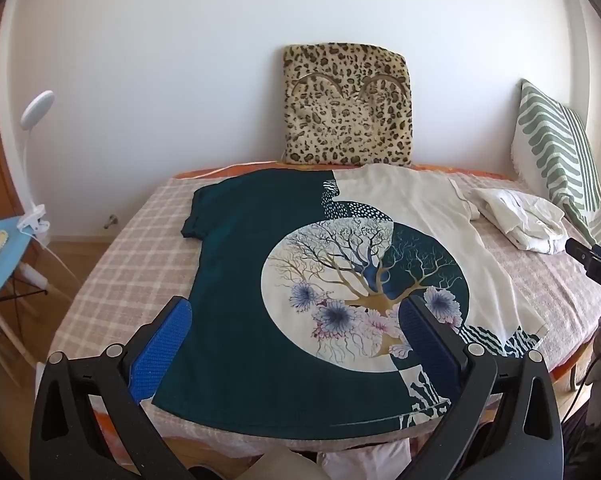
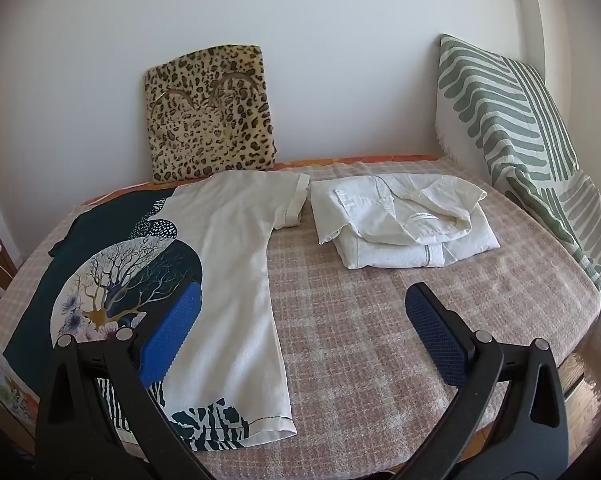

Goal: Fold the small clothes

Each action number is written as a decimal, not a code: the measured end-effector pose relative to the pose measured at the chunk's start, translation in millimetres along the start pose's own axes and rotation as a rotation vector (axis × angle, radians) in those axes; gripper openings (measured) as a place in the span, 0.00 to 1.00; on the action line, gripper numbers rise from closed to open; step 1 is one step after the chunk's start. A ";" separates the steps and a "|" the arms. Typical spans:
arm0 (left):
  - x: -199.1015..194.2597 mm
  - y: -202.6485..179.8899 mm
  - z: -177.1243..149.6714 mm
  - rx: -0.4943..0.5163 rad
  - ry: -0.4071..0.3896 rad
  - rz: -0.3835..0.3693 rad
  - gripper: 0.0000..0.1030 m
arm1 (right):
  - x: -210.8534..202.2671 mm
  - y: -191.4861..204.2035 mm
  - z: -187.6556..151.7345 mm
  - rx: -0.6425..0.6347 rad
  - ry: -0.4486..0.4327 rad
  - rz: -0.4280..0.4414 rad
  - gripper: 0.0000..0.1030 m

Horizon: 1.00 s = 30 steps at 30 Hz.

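A T-shirt (image 1: 236,264), dark teal on one half and cream on the other with a round tree-and-flower print, lies spread flat on the checked bed cover (image 1: 140,264). It also shows in the right wrist view (image 2: 236,264). My left gripper (image 1: 296,320) is open and empty, hovering over the shirt's near hem. My right gripper (image 2: 304,312) is open and empty above the shirt's right edge and the bare cover (image 2: 380,320). A folded white garment (image 2: 400,224) lies to the right of the shirt's sleeve; it also shows in the left wrist view (image 1: 520,216).
A leopard-print cushion (image 1: 346,108) leans on the back wall. A green-striped pillow (image 2: 512,128) stands at the right. A blue chair (image 1: 0,256) with a clip lamp (image 1: 36,108) stands left of the bed. More fabric (image 1: 364,460) lies below the bed's near edge.
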<state>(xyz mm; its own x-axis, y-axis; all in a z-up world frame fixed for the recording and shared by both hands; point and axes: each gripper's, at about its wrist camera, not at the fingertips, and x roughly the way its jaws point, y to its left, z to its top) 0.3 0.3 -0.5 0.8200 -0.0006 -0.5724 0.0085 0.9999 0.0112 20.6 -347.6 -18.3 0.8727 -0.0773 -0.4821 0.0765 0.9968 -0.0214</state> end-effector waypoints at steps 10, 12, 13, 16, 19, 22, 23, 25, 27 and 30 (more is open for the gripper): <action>0.6 -0.5 0.2 0.006 0.000 0.004 1.00 | -0.5 -0.3 0.4 0.002 0.000 0.002 1.00; 1.4 -0.6 0.0 0.007 0.001 0.004 1.00 | -0.6 -0.2 0.4 0.001 -0.001 0.001 1.00; 1.7 -0.8 0.0 0.007 0.001 0.004 1.00 | -0.7 -0.6 0.4 0.001 -0.001 0.001 1.00; 0.9 0.1 -0.1 0.004 0.000 0.003 1.00 | -0.8 -0.5 0.5 0.001 -0.001 0.002 1.00; -0.3 4.4 0.0 0.003 0.005 0.001 1.00 | -0.9 -0.5 0.6 0.002 -0.002 0.001 1.00; 1.3 2.7 -0.8 0.005 0.006 0.003 1.00 | -0.8 -0.5 0.5 0.002 -0.002 0.001 1.00; 1.4 3.0 -1.1 0.003 0.000 0.001 1.00 | -0.9 -0.6 0.5 0.003 -0.002 0.002 1.00; 1.2 2.4 -1.1 0.003 -0.005 0.002 1.00 | -0.9 -0.1 0.5 0.003 -0.001 0.002 1.00; 1.7 2.4 -1.2 0.004 -0.005 0.001 1.00 | -0.8 -0.7 0.4 0.002 -0.002 0.002 1.00; 1.3 2.3 -0.6 0.004 0.005 0.002 1.00 | -0.6 -0.4 0.3 0.002 -0.002 0.001 1.00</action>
<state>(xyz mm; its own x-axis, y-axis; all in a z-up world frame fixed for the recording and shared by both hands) 1.0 2.6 -1.7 0.8174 0.0015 -0.5760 0.0092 0.9998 0.0157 20.2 -347.9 -17.7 0.8737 -0.0760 -0.4804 0.0765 0.9969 -0.0186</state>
